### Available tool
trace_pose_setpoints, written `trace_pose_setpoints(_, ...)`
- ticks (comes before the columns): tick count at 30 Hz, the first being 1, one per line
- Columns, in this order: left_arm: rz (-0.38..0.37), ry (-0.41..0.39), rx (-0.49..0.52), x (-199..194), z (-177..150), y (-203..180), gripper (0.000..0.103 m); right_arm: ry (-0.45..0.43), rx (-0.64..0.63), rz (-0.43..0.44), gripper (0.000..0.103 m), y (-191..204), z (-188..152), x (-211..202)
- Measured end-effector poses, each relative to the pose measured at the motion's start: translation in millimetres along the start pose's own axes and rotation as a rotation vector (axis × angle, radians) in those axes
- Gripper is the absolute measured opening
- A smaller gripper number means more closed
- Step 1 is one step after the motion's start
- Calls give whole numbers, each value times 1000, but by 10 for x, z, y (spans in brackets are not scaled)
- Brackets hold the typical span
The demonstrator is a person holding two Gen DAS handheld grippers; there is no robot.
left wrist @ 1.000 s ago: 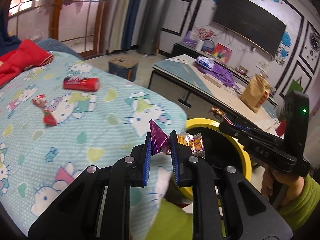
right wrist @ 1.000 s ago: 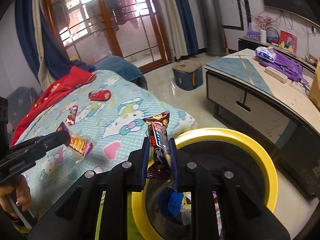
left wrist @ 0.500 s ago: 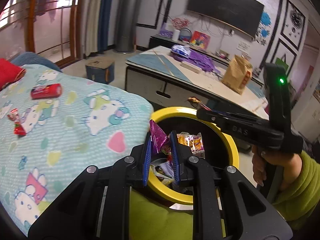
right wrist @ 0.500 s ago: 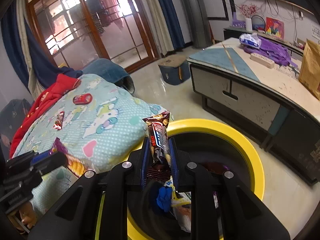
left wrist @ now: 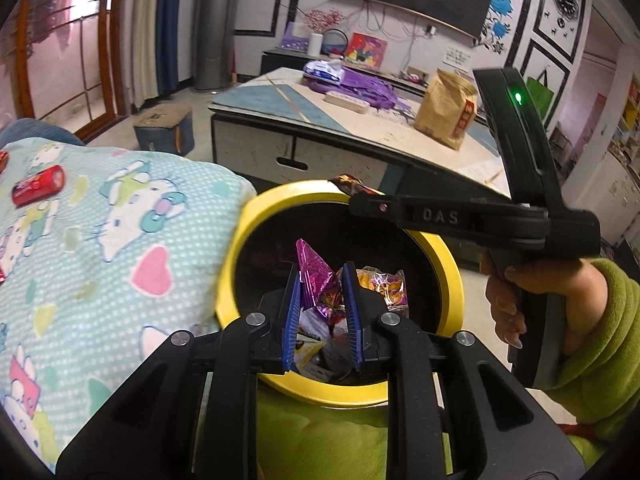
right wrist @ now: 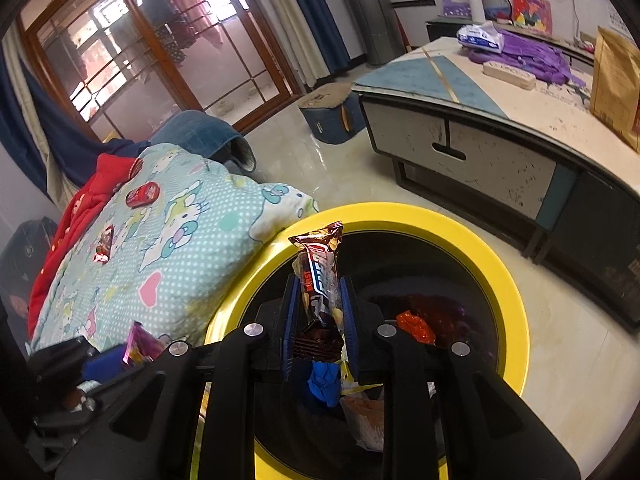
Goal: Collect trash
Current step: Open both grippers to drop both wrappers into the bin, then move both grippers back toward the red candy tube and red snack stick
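Note:
My left gripper is shut on a crumpled purple foil wrapper and hangs over the mouth of the yellow-rimmed bin. My right gripper has its jaws opening; a brown snack bar wrapper stands upright between the pads, still pressed, above the same bin. Inside the bin lie several wrappers, one orange and one blue. On the bed a red can and a small red wrapper lie loose. A hand in a green sleeve holds the right gripper.
The bin stands against the cartoon-print bedspread. Behind it is a low table with a paper bag and purple cloth. A blue box stool sits on the floor. Red clothing lies on the bed's far side.
Both grippers moved from beside the bed's edge to over the bin and sank toward it, each keeping its wrapper. The right pads now stand slightly wider around the snack bar wrapper.

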State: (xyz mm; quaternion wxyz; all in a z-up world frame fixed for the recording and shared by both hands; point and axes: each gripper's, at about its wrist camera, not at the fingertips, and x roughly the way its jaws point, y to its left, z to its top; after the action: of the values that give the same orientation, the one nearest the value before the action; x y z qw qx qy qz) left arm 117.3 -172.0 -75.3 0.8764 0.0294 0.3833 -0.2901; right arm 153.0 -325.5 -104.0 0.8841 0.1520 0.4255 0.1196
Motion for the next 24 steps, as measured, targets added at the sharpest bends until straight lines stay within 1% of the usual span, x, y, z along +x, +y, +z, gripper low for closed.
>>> trace_pose_setpoints(4,-10,20,20,118,-5,-51,16,9,47,7,23,-114,7,26)
trace_pose_setpoints(6,-13,30,22,177,-9,-56,18,9,75,10,35,-176,6,34)
trace_pose_setpoints(7,-14,34,22,200,-12,-53,20,8,88,8,36,-206,5,37)
trace_pose_setpoints(9,-15,41,17,239,-25,-40,27,6,104,3,37,-252,5,41)
trace_pose_setpoints(10,-15,43,12,250,-24,-29,34,3,111,0,38,-269,8,40)
trace_pose_setpoints(11,-15,44,6,259,-23,-13,44,-1,117,-2,40,-286,15,36)
trace_pose_setpoints(13,-15,39,-4,260,-9,10,51,-17,122,-2,43,-294,30,13)
trace_pose_setpoints(14,-13,36,-7,251,-5,25,57,-25,120,-4,46,-288,38,3)
trace_pose_setpoints(15,-10,31,-12,237,2,44,60,-39,114,-5,48,-271,48,-21)
trace_pose_setpoints(17,-8,18,-35,182,8,101,73,-58,106,-2,53,-239,66,-47)
trace_pose_setpoints(18,-9,11,-46,157,15,132,75,-72,97,-1,55,-213,76,-71)
trace_pose_setpoints(19,-3,6,-55,134,20,160,80,-87,85,-4,57,-181,83,-94)
trace_pose_setpoints(20,10,-1,-64,107,30,193,84,-96,75,-7,60,-150,89,-107)
trace_pose_setpoints(23,43,-23,-89,15,39,290,91,-129,43,-8,67,-46,104,-159)
trace_pose_setpoints(24,53,-30,-101,-17,43,335,91,-140,30,-6,69,-6,110,-176)
